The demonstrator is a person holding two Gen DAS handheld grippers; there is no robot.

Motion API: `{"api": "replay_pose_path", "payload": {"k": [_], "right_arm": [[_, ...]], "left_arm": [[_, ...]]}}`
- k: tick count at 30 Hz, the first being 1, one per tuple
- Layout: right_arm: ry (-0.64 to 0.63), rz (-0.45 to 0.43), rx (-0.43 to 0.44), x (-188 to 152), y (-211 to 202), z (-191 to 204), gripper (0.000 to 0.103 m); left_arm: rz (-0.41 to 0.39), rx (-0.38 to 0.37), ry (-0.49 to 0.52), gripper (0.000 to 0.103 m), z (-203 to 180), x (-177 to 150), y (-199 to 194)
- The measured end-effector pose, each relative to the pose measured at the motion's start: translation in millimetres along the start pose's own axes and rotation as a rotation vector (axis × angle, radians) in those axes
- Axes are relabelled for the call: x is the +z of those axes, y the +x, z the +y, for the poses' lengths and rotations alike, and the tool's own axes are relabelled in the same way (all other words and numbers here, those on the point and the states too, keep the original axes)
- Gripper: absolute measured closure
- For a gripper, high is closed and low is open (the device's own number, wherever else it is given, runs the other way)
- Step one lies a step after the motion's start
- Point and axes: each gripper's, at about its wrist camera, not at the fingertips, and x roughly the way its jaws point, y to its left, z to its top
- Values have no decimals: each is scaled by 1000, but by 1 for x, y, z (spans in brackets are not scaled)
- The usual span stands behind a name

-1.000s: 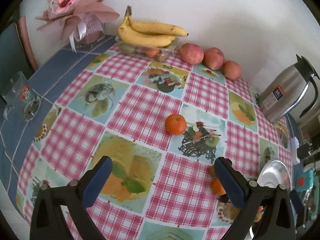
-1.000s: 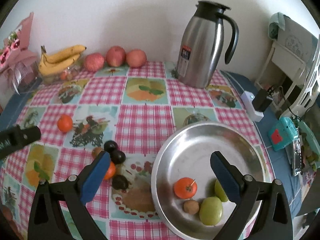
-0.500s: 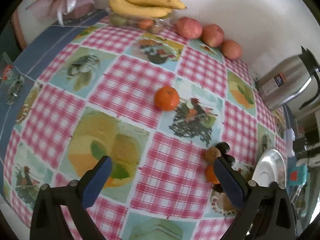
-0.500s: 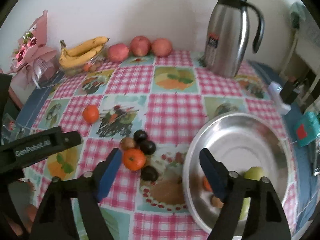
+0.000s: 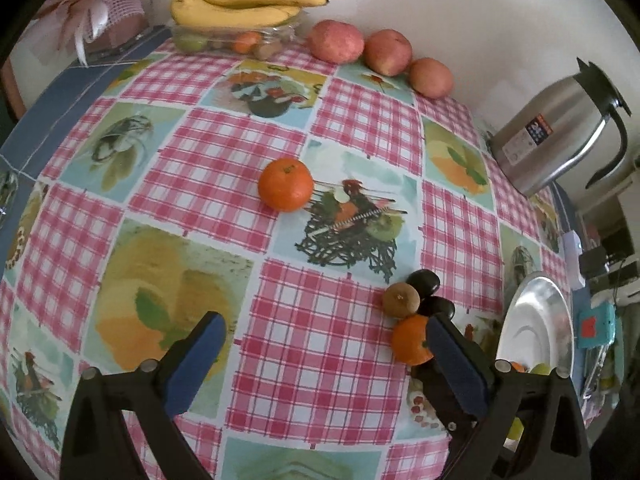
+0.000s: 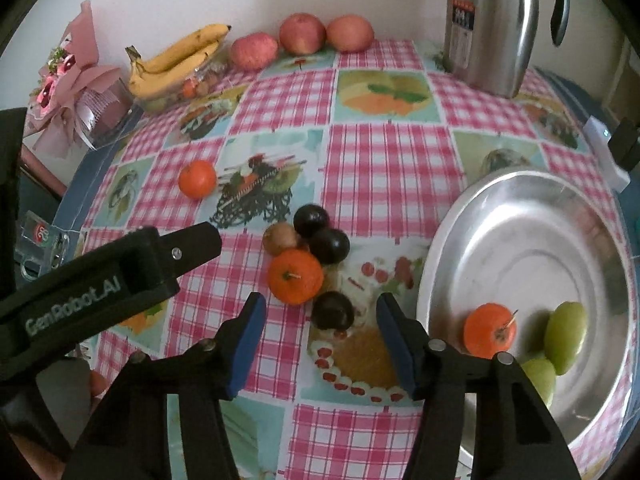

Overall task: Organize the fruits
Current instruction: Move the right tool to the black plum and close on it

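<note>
Right claw [image 6: 320, 336]: jaws apart, gripping nothing, hovering low over the table [image 6: 384, 168]. A dark plum [image 6: 333, 311] lies between the blue pads, apparently touching neither. Just above it in the frame sits a cluster: a tangerine [image 6: 295, 276], a brown kiwi [image 6: 281, 238] and two more dark plums [image 6: 320, 230], all touching or nearly so. At right, the steel dish [image 6: 520, 240] holds a second tangerine with stem [image 6: 490, 330] and green fruits [image 6: 565, 336] at its lower rim; most of its floor is bare.

Left claw [image 5: 324, 356]: jaws wide apart, empty. Open checked cloth lies between the pads. Its right pad stands just beside the cluster tangerine [image 5: 412, 345]. A lone tangerine [image 5: 285, 184] sits mid-frame, well apart from everything.

Far edge along the wall, upper frame: bananas [image 5: 244, 4] on a clear fruit tray, then three apples [image 5: 380, 50], then a steel jug [image 5: 560, 136] at upper right.

Only the right view shows the dish contents and the lowest plum; there the left claw's body [image 6: 108, 280] enters from the left, marked "GenRobot.AI". The jug label is unreadable.
</note>
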Motion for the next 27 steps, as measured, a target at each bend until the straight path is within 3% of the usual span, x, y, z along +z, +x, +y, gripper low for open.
{"api": "replay_pose_path", "payload": {"k": [3, 8, 15, 20, 24, 27], "right_arm": [[16, 28, 12, -1, 7, -4, 48], [32, 67, 21, -3, 17, -8, 49], [37, 94, 20, -4, 24, -11, 49], [32, 96, 21, -3, 26, -9, 50], [21, 96, 21, -3, 28, -7, 60], [15, 94, 21, -2, 29, -7, 68]], "left_arm": [[11, -26, 0, 3, -3, 0, 4], [9, 65, 74, 3, -14, -3, 11], [17, 96, 54, 3, -13, -4, 17], [30, 30, 42, 11, -13, -4, 18], [49, 41, 50, 13, -15, -5, 23], [49, 6, 47, 18, -17, -5, 22]]}}
